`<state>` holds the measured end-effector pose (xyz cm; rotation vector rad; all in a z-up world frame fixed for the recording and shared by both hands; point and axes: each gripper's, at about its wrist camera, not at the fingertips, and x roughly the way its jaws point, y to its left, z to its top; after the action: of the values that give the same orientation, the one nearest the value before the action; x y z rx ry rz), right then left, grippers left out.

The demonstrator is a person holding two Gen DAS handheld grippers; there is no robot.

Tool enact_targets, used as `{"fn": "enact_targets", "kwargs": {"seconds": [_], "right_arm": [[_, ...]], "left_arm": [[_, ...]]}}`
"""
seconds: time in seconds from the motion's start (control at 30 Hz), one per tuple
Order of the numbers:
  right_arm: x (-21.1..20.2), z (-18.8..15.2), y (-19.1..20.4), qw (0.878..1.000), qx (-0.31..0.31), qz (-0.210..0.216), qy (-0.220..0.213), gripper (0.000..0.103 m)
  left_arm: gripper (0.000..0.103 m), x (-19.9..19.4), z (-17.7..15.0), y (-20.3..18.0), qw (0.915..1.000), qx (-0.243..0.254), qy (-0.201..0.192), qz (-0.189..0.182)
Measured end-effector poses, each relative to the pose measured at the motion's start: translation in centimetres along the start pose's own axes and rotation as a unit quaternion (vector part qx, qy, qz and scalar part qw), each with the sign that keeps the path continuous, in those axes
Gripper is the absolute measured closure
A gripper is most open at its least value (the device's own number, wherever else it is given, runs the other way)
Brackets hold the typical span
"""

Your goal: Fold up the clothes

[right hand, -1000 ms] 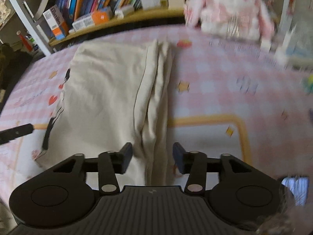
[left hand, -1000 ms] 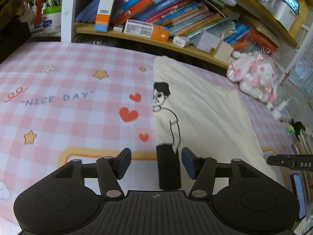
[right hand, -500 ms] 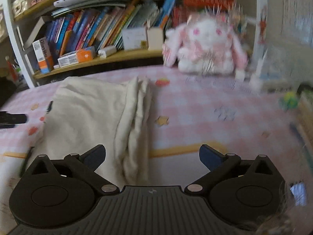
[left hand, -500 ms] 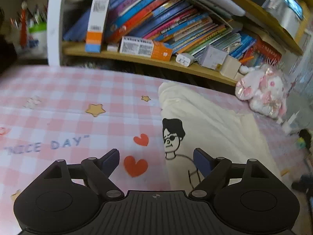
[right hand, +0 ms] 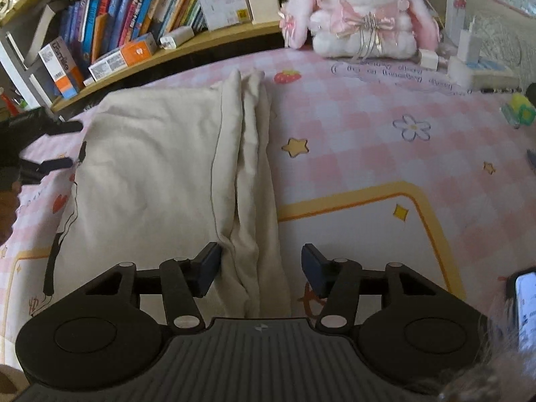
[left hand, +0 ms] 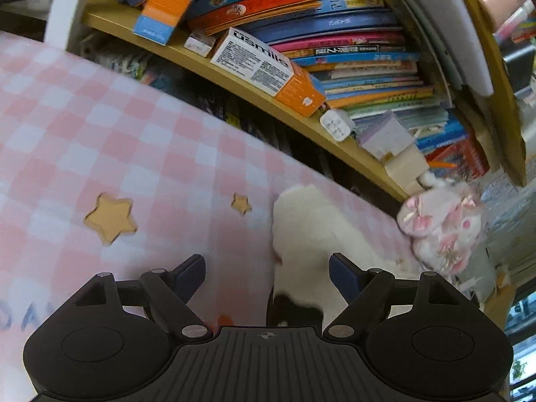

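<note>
Covering the whole surface is a pink and white checked cloth point(right hand: 351, 127) printed with stars, a flower, a strawberry and a yellow-bordered panel; blurred script runs near its far edge, too smeared to read, and pale blue letters at the left edge of the left wrist view are cut off. Behind it a wooden shelf point(right hand: 207, 42) carries a crowded row of books point(left hand: 335, 23) whose spine titles are too small to make out. On the cloth lies the cream garment point(right hand: 150, 167), folded into a long strip with a bunched edge on its right side and a black line drawing along its left edge. A pink and white plush rabbit point(right hand: 361, 10) sits at the back. Two white and orange boxes point(left hand: 264, 67) on the shelf read "usmile". The right gripper point(right hand: 261, 269) has its jaws closing, the garment's bunched edge between them, pads not pressing it. The left gripper point(left hand: 267, 276) stands wide over the garment's far corner, gripping nothing.
</note>
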<state>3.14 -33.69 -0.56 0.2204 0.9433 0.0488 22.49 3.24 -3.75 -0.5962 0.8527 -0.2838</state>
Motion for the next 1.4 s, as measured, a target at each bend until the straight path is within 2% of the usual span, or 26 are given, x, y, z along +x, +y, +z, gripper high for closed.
{"fn": "enact_targets", "kwargs": {"seconds": [0.07, 0.1, 0.17, 0.2, 0.23, 0.3, 0.33, 0.4, 0.43, 0.5, 0.57, 0.67, 0.7, 0.73, 0.97, 1.1, 1.17, 1.23, 1.3, 1.37, 1.4], "right_arm": [[0.1, 0.0, 0.2, 1.000, -0.005, -0.005, 0.001, 0.052], [0.1, 0.1, 0.4, 1.000, -0.008, -0.008, 0.002, 0.051], [0.2, 0.1, 0.6, 1.000, -0.015, -0.012, 0.005, 0.051], [0.3, 0.1, 0.6, 1.000, -0.017, -0.013, 0.006, 0.051], [0.3, 0.2, 0.7, 1.000, -0.020, -0.015, 0.007, 0.050], [0.4, 0.2, 0.8, 1.000, -0.022, -0.016, 0.008, 0.050], [0.3, 0.2, 0.8, 1.000, -0.022, -0.016, 0.009, 0.050], [0.3, 0.2, 0.7, 1.000, -0.021, -0.016, 0.008, 0.050], [0.3, 0.2, 0.7, 1.000, -0.021, -0.016, 0.008, 0.050], [0.3, 0.1, 0.8, 1.000, -0.023, -0.017, 0.006, 0.049], [0.4, 0.1, 1.0, 0.999, -0.025, -0.019, 0.006, 0.049], [0.3, 0.1, 0.9, 1.000, -0.025, -0.017, 0.004, 0.049], [0.3, 0.0, 0.9, 1.000, -0.025, -0.016, 0.003, 0.049], [0.2, 0.0, 0.8, 1.000, -0.025, -0.015, 0.001, 0.048], [0.2, -0.2, 1.0, 1.000, -0.025, -0.012, -0.005, 0.043], [0.3, 0.0, 0.8, 1.000, -0.019, -0.007, -0.004, 0.043], [0.2, 0.0, 0.6, 1.000, -0.015, -0.005, -0.004, 0.043], [0.2, 0.0, 0.5, 1.000, -0.012, -0.004, -0.004, 0.043], [0.2, 0.0, 0.5, 1.000, -0.014, 0.000, -0.003, 0.045], [0.1, 0.1, 0.3, 1.000, -0.013, 0.022, 0.002, 0.071], [0.1, 0.0, 0.2, 0.999, -0.006, 0.036, 0.008, 0.074]], "left_arm": [[0.021, 0.9, 0.8, 0.0, 0.9999, -0.010, -0.002, -0.005], [0.026, 1.3, 1.1, 0.0, 0.9998, -0.015, -0.004, -0.008], [0.046, 2.1, 1.7, 0.1, 0.9993, -0.035, -0.001, -0.011], [0.074, 2.5, 1.9, 0.2, 0.9986, -0.049, 0.005, -0.017], [0.092, 2.4, 2.0, -0.4, 0.9991, -0.036, -0.005, -0.019], [0.095, 1.4, 1.8, -2.7, 0.9984, 0.025, -0.049, -0.012], [0.096, 0.5, 1.4, -4.4, 0.9936, 0.083, -0.077, -0.006], [0.095, -0.4, 0.0, -7.5, 0.9733, 0.200, -0.112, 0.014], [0.090, -0.1, -0.2, -8.0, 0.9693, 0.219, -0.109, 0.025], [0.087, 2.0, 0.9, -6.3, 0.9839, 0.162, -0.049, 0.058], [0.076, 3.3, 1.8, -3.4, 0.9946, 0.075, 0.000, 0.071], [0.055, 2.1, 1.5, -1.1, 0.9988, 0.017, -0.003, 0.045], [0.050, 1.6, 1.2, -0.9, 0.9990, 0.015, -0.002, 0.041], [0.049, 1.1, 0.8, -0.8, 0.9990, 0.023, 0.003, 0.039], [0.049, -3.0, -3.7, -1.0, 0.9987, 0.036, 0.034, 0.016], [0.054, -4.7, -6.6, -2.3, 0.9976, 0.051, 0.029, 0.037], [0.064, -5.1, -7.6, -3.2, 0.9961, 0.062, 0.035, 0.052], [0.097, -5.3, -8.5, -3.5, 0.9955, 0.062, 0.046, 0.054], [0.099, -5.7, -9.4, -3.6, 0.9952, 0.061, 0.050, 0.059], [0.100, -6.4, -10.0, -3.7, 0.9955, 0.055, 0.045, 0.062], [0.100, -6.9, -10.3, -3.8, 0.9958, 0.053, 0.041, 0.064]]}}
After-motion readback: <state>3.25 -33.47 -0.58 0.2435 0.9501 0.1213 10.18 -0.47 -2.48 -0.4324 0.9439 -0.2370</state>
